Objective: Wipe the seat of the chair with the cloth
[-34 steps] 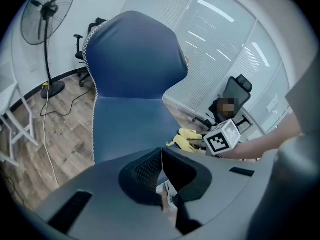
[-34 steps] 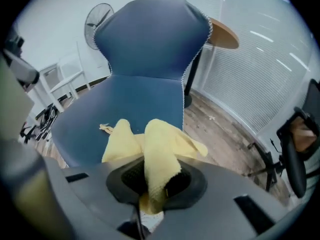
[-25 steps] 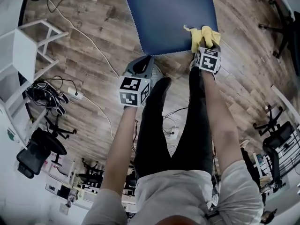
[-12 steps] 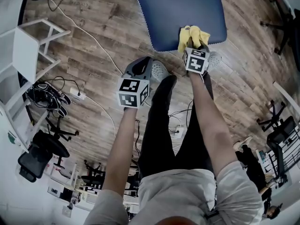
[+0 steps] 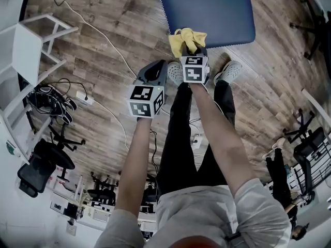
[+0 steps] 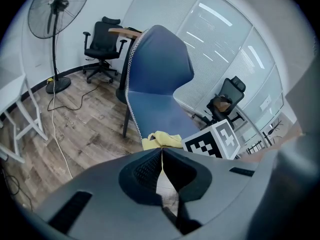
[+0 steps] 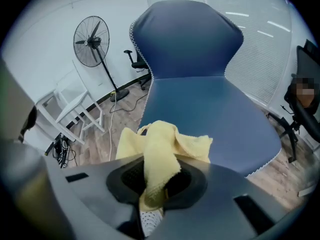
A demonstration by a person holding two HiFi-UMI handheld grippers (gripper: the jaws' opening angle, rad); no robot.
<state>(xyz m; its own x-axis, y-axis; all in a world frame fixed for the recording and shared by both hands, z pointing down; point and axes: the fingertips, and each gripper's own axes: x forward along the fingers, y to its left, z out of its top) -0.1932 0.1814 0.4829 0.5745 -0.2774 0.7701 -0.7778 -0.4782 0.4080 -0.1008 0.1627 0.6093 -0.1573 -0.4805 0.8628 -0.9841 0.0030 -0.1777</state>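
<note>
The blue chair seat [image 5: 212, 9] fills the top of the head view, and its back rises behind it in the right gripper view [image 7: 185, 39]. My right gripper [image 5: 189, 48] is shut on the yellow cloth [image 5: 186, 37], which bunches at the seat's near left corner, partly over the floor. In the right gripper view the cloth [image 7: 160, 144] hangs out of the jaws just before the seat's front edge [image 7: 210, 114]. My left gripper [image 5: 152, 72] hovers lower left over the floor, off the chair. Its jaws are shut with nothing in them [image 6: 161, 156]. It sees the cloth [image 6: 161, 140] and the chair [image 6: 160, 69] ahead.
The person's legs and shoes [image 5: 230, 71] stand right below the seat. A white frame stool [image 5: 26, 45] and floor cables [image 5: 103, 50] lie to the left. A standing fan [image 7: 91, 39] and black office chairs [image 6: 102, 36] stand farther off on the wooden floor.
My right gripper has swept the cloth leftward along the seat's near edge, from its right side to the near left corner. The left gripper has hardly moved.
</note>
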